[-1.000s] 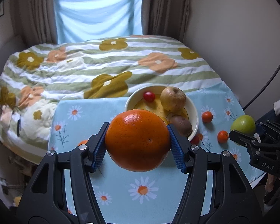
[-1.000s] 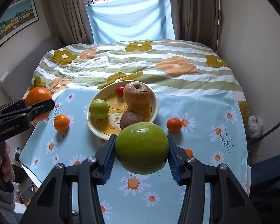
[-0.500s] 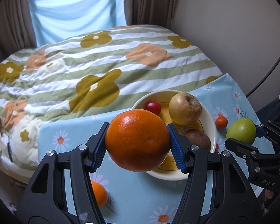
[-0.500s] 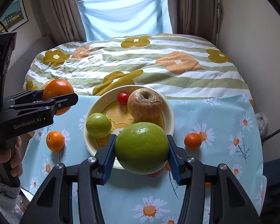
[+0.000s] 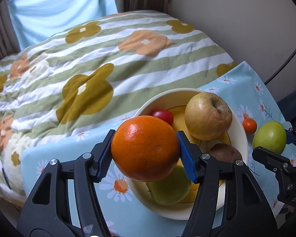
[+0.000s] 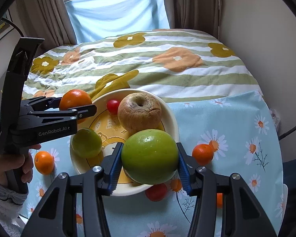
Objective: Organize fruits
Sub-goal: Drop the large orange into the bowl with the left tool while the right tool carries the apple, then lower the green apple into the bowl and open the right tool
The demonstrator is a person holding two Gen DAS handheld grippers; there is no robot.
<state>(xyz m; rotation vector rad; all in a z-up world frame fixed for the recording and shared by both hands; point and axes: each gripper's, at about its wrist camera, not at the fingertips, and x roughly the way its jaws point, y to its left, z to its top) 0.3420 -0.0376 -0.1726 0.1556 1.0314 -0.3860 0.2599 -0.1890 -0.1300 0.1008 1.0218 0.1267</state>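
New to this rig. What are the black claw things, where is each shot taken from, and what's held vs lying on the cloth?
No robot here: a person holds a handheld two-finger gripper in each hand, and each gripper has a fisheye camera looking along its fingers. One picture is from the left gripper, shut on a large orange. The other is from the right gripper, shut on a big green fruit; it also shows the person's hand on the left gripper's handle. Below them a white bowl sits on a daisy-print cloth spread over a bed. The bowl contains a wrinkled apple, a red tomato, a smaller green fruit and a brown kiwi. Small oranges lie loose on the cloth.
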